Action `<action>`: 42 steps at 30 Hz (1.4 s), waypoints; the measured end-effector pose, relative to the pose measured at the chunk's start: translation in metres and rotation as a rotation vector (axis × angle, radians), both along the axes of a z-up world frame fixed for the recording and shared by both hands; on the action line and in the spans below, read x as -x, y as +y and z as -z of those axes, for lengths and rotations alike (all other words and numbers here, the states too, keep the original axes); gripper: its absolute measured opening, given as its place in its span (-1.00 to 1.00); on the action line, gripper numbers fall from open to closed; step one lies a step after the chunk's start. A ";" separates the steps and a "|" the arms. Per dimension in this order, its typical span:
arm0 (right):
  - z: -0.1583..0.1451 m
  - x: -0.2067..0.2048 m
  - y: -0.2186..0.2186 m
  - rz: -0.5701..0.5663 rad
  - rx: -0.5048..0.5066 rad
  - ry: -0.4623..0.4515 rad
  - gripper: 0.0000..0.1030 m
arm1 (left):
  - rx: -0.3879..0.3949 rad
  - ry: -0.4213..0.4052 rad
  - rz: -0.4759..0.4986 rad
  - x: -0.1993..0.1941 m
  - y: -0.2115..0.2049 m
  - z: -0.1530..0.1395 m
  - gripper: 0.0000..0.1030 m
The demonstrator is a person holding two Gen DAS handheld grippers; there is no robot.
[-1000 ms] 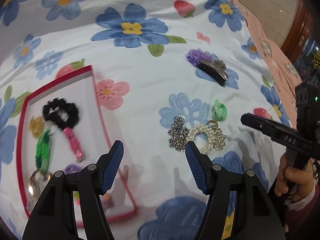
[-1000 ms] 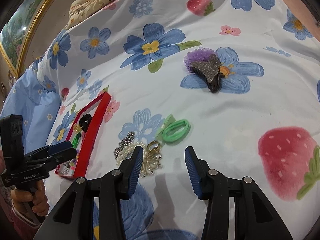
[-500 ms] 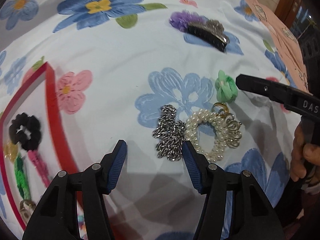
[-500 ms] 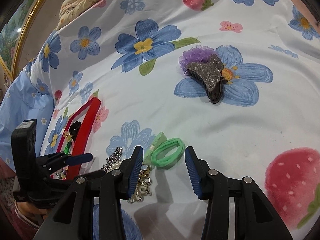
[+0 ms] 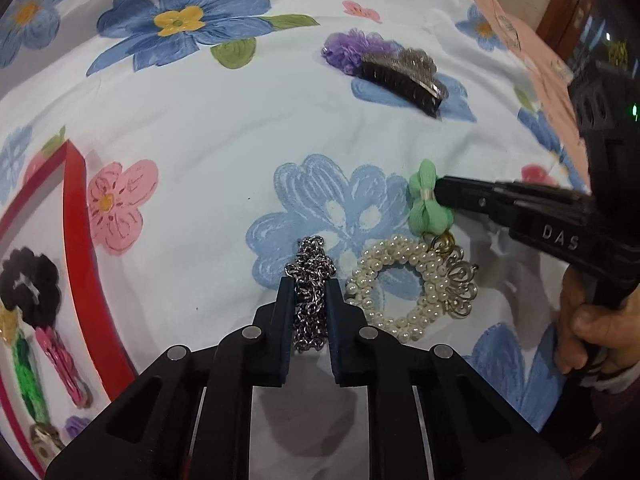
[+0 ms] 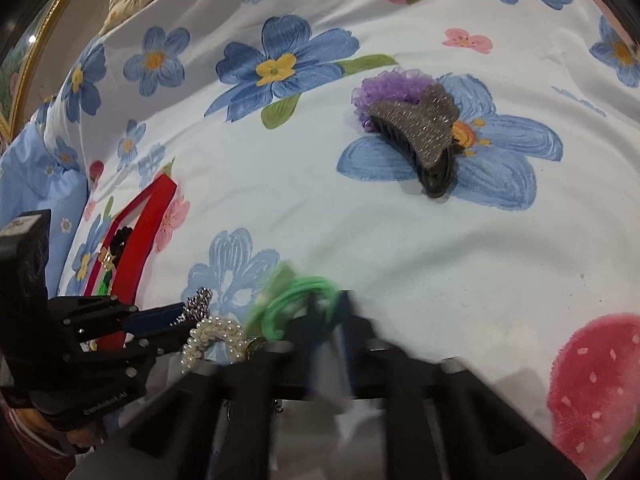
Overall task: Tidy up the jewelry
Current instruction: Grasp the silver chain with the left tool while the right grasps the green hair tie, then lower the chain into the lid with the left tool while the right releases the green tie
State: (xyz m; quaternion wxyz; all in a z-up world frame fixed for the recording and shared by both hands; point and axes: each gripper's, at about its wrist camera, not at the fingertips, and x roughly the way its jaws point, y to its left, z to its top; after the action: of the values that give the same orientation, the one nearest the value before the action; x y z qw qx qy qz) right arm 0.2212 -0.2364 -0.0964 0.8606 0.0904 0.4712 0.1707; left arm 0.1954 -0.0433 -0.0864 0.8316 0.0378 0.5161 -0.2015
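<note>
Left gripper (image 5: pixel 310 292): fingers have just been closing and now clamp the silver chain (image 5: pixel 310 276), which lies bunched on the floral bed sheet (image 5: pixel 224 128) with its far end protruding past the fingertips.

Just to the right of the chain, touching or nearly so: pearl bracelet (image 5: pixel 404 292) with a cluster of metal rings (image 5: pixel 460 280) at its far-right side.

Right gripper (image 6: pixel 332 312): fingers have just been closing and now stand together on the green hair tie (image 6: pixel 296 304). The right wrist view is motion-blurred here; the left wrist view shows the dark tip meeting the tie's green bow (image 5: pixel 428 200). The tie sits just beyond the pearl bracelet.

A hand (image 5: pixel 592 332) grips the right gripper's handle at the right edge.

Left side: red-rimmed tray (image 5: pixel 80 240) holding a black scrunchie (image 5: pixel 30 284), a pink clip (image 5: pixel 60 360) and a green item (image 5: pixel 28 384), among other small pieces.

Far: glittery dark claw clip (image 6: pixel 424 136) resting against a purple scrunchie (image 6: pixel 384 84), well apart from both grippers.
</note>
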 end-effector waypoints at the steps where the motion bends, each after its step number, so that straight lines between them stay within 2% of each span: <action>1: -0.001 0.001 0.000 0.002 0.001 -0.006 -0.92 | 0.018 0.000 -0.010 0.000 0.003 -0.001 -0.75; 8: -0.024 0.010 0.002 -0.003 -0.039 -0.057 -0.93 | 0.109 -0.025 -0.069 0.013 0.025 -0.021 -0.75; 22: -0.054 0.025 0.050 -0.104 -0.089 -0.104 -0.93 | 0.184 -0.132 -0.200 0.045 0.086 -0.068 -0.75; 33: -0.058 0.035 0.106 -0.213 -0.110 -0.097 -0.93 | 0.213 -0.158 -0.354 0.073 0.151 -0.075 -0.75; 42: -0.055 0.038 0.151 -0.298 -0.112 -0.087 -0.93 | 0.216 -0.157 -0.455 0.087 0.201 -0.068 -0.76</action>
State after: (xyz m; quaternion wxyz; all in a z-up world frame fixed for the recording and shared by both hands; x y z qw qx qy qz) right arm 0.1832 -0.0850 -0.0410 0.8391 0.0597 0.4313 0.3260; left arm 0.1088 0.1581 -0.0184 0.8924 -0.1528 0.4205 -0.0595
